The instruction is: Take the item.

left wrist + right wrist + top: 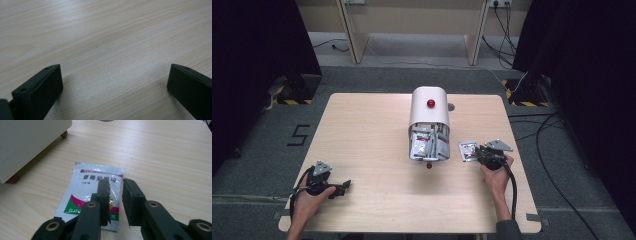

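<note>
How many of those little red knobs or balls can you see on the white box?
2 in the high view: one red knob on top of the white box, one at its open front edge. The right gripper view shows reddish feet under it, so more may be hidden.

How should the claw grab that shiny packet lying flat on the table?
Best guess: pinch the packet by its near edge, coming in low from the person's side. It lies flat on the table, so only a thin edge fits between the right claw jaws.
</note>
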The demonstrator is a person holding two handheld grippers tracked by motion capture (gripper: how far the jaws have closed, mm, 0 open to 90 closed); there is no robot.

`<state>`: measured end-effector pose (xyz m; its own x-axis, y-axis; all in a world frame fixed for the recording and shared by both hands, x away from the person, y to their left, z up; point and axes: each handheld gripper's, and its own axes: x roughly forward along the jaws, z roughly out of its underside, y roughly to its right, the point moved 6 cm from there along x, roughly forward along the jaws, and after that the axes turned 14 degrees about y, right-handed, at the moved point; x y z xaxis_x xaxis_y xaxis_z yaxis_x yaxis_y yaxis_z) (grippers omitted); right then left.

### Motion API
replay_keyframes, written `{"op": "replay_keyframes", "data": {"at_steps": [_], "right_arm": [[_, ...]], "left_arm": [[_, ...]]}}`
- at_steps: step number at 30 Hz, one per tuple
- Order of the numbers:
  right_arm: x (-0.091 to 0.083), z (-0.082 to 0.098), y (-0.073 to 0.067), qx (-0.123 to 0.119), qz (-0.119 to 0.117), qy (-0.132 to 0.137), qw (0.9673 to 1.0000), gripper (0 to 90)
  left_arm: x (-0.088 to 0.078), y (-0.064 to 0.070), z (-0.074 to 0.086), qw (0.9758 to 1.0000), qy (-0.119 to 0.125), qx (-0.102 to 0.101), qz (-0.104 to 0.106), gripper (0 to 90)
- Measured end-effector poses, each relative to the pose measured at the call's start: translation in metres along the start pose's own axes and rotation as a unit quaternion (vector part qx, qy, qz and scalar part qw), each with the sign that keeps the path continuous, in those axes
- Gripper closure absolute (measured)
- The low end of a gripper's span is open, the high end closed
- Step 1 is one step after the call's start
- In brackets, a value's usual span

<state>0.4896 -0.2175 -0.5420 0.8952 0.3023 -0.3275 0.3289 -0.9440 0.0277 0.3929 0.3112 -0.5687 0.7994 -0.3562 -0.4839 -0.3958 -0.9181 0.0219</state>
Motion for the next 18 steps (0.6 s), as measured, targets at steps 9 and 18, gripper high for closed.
{"op": "replay_keyframes", "data": {"at_steps": [9, 18], "right_arm": [[-0.007, -0.007, -0.002, 0.006, -0.006, 0.01, 0.9999, 69.4], [-0.015, -0.013, -0.008, 0.016, -0.017, 0.012, 0.9997, 52.6]], "left_arm": [[0.0, 0.0, 0.0, 1.0, 0.0, 0.0, 0.0, 0.0], [0.0, 0.0, 0.0, 1.0, 0.0, 0.0, 0.0, 0.0]]}}
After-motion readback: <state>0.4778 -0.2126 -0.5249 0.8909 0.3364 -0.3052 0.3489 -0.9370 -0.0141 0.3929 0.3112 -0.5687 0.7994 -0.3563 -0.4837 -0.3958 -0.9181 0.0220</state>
